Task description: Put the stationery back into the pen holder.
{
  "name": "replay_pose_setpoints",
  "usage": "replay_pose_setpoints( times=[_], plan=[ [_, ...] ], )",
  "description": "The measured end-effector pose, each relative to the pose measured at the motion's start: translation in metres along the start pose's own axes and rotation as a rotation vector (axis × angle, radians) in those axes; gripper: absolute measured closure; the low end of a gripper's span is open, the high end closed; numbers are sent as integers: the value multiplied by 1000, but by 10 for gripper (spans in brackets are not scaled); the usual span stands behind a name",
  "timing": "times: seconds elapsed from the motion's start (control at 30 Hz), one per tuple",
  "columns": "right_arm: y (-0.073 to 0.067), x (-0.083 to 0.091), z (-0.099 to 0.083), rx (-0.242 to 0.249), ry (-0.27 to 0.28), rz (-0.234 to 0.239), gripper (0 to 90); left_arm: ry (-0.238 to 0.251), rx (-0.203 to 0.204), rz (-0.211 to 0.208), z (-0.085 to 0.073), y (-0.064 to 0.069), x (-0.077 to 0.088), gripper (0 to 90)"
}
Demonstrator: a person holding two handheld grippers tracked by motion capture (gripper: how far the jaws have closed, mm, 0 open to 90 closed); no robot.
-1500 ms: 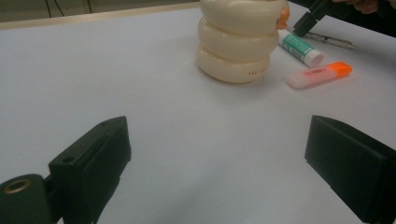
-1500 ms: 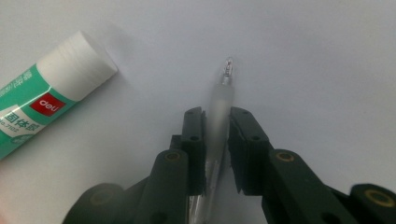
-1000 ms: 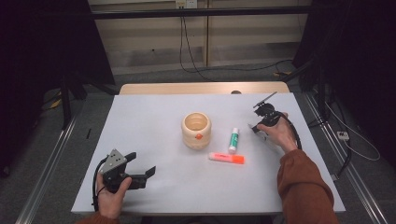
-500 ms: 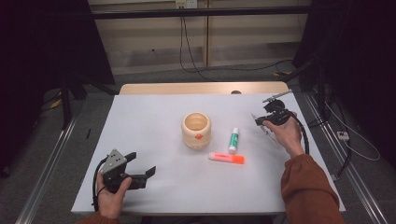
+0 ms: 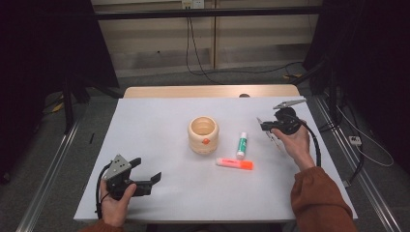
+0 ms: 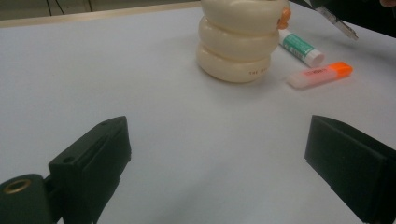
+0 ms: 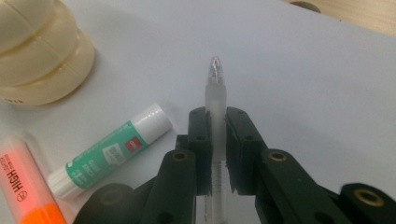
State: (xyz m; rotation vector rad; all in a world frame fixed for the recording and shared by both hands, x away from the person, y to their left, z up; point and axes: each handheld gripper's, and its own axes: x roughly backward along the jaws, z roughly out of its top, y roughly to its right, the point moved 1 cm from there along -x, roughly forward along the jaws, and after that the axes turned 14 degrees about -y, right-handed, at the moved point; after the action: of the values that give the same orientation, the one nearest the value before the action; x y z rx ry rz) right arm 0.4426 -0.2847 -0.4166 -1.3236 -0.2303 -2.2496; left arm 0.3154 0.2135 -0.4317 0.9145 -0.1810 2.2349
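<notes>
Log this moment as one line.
right gripper: shut on pen, lifted | left gripper: open, idle | cup, glue stick, highlighter: on table

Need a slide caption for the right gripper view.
Right tool shut on a clear pen, above a glue stick and orange highlighter.

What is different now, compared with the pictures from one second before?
The right gripper, shut on a pen, has moved a little up in the high view, away from the person, carrying the pen with it. Nothing was newly grasped or released. The left gripper, the cream holder, the glue stick and the orange highlighter stayed in place.
</notes>
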Motion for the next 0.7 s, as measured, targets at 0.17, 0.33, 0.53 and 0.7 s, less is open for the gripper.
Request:
replay_pose_setpoints(
  times=[0.17, 0.33, 0.53, 0.7],
  plan=[
    [-6, 6, 1, 18, 66, 28, 811, -1, -1, -3, 0, 0, 0, 67],
    [-13, 7, 2, 20, 129, 57, 811, 2, -3, -4, 0, 0, 1, 67],
    [-20, 11, 3, 40, 174, 83, 811, 2, -3, -6, 0, 0, 1, 67],
    [-27, 15, 5, 51, 220, 138, 811, 3, -4, -5, 0, 0, 1, 67]
  ],
)
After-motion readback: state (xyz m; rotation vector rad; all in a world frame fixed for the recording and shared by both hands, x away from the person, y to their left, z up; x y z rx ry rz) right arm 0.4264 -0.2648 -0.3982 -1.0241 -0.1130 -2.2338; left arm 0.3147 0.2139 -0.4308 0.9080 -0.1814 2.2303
